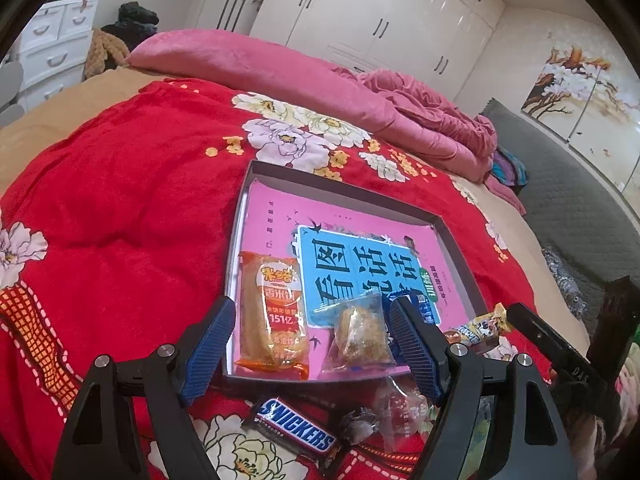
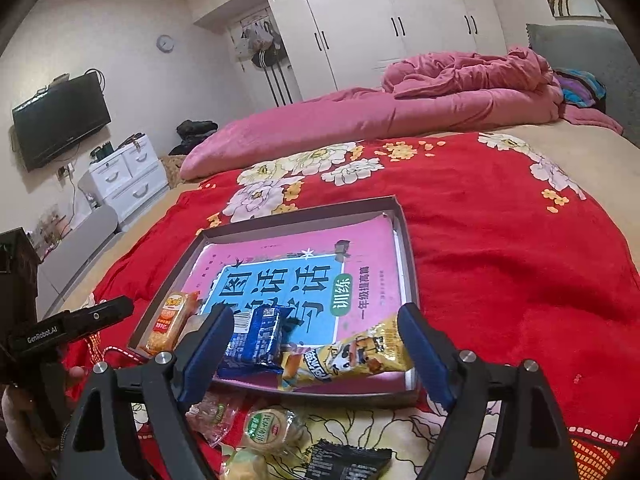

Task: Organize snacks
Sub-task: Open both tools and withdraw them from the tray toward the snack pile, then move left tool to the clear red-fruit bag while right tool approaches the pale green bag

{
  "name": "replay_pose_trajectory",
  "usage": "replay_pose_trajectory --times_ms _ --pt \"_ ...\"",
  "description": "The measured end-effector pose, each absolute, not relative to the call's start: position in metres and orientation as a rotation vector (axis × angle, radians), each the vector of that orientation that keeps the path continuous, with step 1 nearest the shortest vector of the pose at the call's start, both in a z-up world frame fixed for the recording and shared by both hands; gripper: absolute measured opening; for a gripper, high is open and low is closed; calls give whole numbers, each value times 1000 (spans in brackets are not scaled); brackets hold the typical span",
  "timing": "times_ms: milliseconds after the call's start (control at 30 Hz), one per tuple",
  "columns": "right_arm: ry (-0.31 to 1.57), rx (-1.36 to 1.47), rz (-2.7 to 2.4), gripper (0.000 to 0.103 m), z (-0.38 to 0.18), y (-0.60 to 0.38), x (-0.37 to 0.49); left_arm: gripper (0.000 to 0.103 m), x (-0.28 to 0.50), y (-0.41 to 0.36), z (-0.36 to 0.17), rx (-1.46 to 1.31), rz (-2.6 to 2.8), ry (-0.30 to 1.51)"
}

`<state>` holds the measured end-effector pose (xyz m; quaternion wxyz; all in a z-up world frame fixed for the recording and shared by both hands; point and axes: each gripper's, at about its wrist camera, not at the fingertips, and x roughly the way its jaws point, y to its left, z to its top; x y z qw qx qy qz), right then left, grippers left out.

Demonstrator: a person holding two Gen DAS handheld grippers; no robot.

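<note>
yellow snack packet [image 2: 352, 356] lying flat, long axis crosswise

Tray [image 2: 406, 240] on blanket [image 2: 520, 260] ahead of right gripper [image 2: 316, 344], book [image 2: 304, 252] inside tray, wrapped biscuit pack [image 2: 256, 336] and snack pack [image 2: 352, 356] on book between the jaws, chocolate bar [image 1: 296, 428] below left gripper [image 1: 312, 344].
</note>
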<state>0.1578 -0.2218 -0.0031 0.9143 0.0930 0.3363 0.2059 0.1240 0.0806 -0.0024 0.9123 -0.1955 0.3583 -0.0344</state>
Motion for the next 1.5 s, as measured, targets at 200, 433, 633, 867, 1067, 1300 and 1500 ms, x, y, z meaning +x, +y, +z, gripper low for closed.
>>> replay_pose_trajectory --times_ms 200,433,633,867,1067,1300,1500 --pt "696 164 421 85 -5 -226 154 81 118 85 -2 -393 -59 741" --pt "686 154 434 85 -4 -231 148 81 110 88 -2 -388 -42 739" --pt "684 139 447 85 -2 -229 141 81 105 83 1 -385 -58 736" --pt "673 95 481 85 2 -222 128 81 102 71 4 -368 -83 738" --pt "681 53 494 85 1 -217 121 81 99 61 7 -351 -100 737" --pt "675 46 497 85 2 -219 115 81 94 49 12 -316 -116 722" --pt "672 26 502 85 2 -218 108 81 91 37 16 -272 -139 713"
